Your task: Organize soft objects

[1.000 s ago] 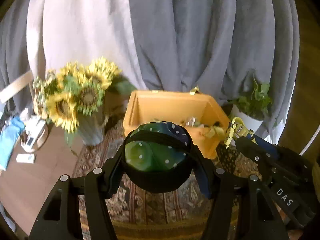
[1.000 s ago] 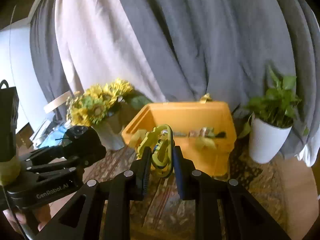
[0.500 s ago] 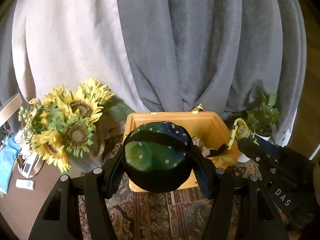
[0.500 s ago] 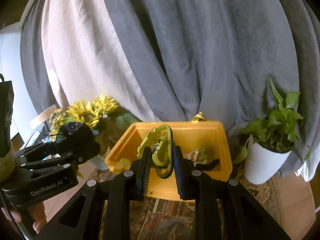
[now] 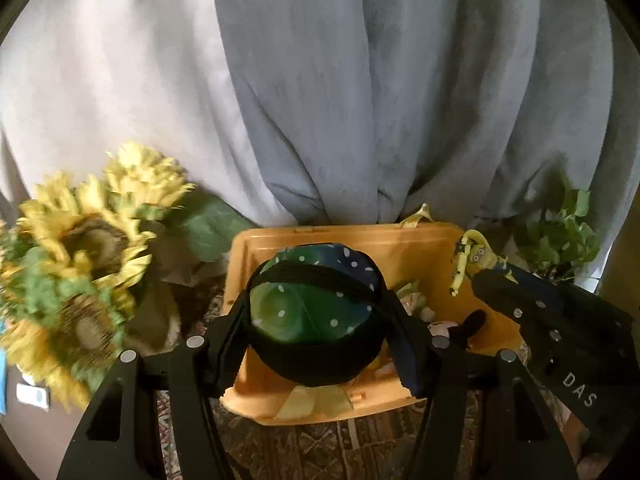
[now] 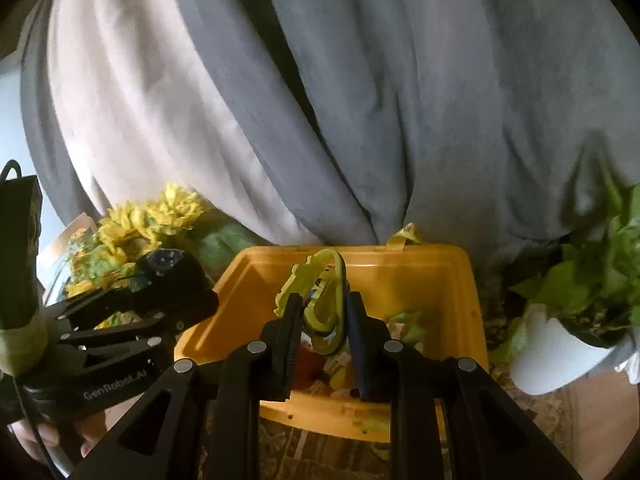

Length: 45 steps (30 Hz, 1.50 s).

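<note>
With both loads carried over the open orange plastic bin (image 5: pixel 424 240) at lower centre, the left gripper (image 5: pixel 316 320) clamps a round green-and-navy dotted plush (image 5: pixel 312 300) and the right gripper (image 6: pixel 322 320) pinches a small yellow-green toy figure (image 6: pixel 320 300), so the next move, I judge, is lowering and releasing.

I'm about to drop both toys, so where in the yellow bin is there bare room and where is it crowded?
Inside the yellow plastic bin, the bare floor lies along its left wall, by the left claw. Its right and near part is crowded with small toys. The right claw holds the yellow-green figure just above the middle; the left claw holds the green polka-dot pouch.
</note>
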Available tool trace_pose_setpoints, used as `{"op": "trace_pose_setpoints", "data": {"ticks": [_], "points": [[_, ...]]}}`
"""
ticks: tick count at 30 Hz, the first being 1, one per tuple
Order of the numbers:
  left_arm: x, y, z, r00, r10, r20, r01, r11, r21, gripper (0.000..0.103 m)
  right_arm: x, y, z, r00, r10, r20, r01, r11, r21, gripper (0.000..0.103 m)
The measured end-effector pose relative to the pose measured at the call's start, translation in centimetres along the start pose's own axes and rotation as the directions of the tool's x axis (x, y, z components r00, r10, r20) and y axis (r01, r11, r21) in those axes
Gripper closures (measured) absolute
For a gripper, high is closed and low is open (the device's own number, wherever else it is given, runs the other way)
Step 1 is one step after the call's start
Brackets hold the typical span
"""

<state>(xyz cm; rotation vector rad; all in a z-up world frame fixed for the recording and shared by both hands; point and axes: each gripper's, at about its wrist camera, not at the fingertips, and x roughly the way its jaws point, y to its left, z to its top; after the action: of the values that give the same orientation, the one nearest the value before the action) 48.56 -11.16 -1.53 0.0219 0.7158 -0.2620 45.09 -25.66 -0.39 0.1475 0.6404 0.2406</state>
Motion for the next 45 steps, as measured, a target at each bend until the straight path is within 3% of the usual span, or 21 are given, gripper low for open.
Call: {"op": "trace_pose_setpoints", "data": {"ticks": [5, 13, 16, 20, 25, 30, 37, 41, 45], "points": [[3.5, 0.1, 1.3, 0.998, -0.012, -0.069, 0.013, 1.000, 0.009, 0.041, 4.2, -1.7, 1.0, 0.997, 0.006, -0.083, -0.004, 1.000, 0.021, 0.079], [8.6, 0.6, 1.9, 0.976, -0.061, -0.208, 0.052, 0.998, -0.046, 0.041, 9.7, -4.2, 0.8, 0.972, 0.070, -0.223, -0.044, 0.992, 0.117, 0.075], [9.5, 0.4, 1.8, 0.972, -0.039, -0.233, 0.027, 0.998, -0.052, 0.037, 10.9, -5.0, 0.5, 0.960, 0.094, -0.263, -0.053, 0.986, 0.160, 0.071], [8.7, 0.4, 1.7, 0.980, 0.020, -0.200, -0.027, 0.999, -0.032, 0.028, 11.3, -5.5, 0.4, 0.957, 0.034, -0.287, 0.009, 0.989, 0.150, 0.071], [4.9, 0.2, 1.1, 0.986, 0.116, -0.122, -0.117, 0.993, 0.001, 0.026, 9.3, -4.9, 0.6, 0.964, -0.055, -0.260, 0.083, 0.992, 0.096, 0.071], [-1.1, -0.1, -0.7, 0.979, 0.201, -0.033, -0.201, 0.980, 0.013, 0.021, 4.7, -3.7, 0.4, 0.970, -0.136, -0.201, 0.148, 0.988, 0.045, 0.067], [-10.4, -0.3, -3.8, 0.961, 0.252, 0.112, -0.254, 0.967, 0.002, 0.013, -3.7, -0.6, -0.8, 0.977, -0.198, -0.084, 0.200, 0.980, 0.013, 0.047], [-14.8, -0.2, -6.0, 0.944, 0.277, 0.179, -0.280, 0.960, -0.010, 0.009, -8.5, 1.5, -2.3, 0.970, -0.244, -0.016, 0.244, 0.970, 0.000, 0.041], [-17.8, -0.1, -8.2, 0.944, 0.259, 0.206, -0.263, 0.965, -0.010, 0.007, -12.3, 3.4, -4.3, 0.958, -0.286, 0.032, 0.286, 0.958, -0.003, 0.038]]}}
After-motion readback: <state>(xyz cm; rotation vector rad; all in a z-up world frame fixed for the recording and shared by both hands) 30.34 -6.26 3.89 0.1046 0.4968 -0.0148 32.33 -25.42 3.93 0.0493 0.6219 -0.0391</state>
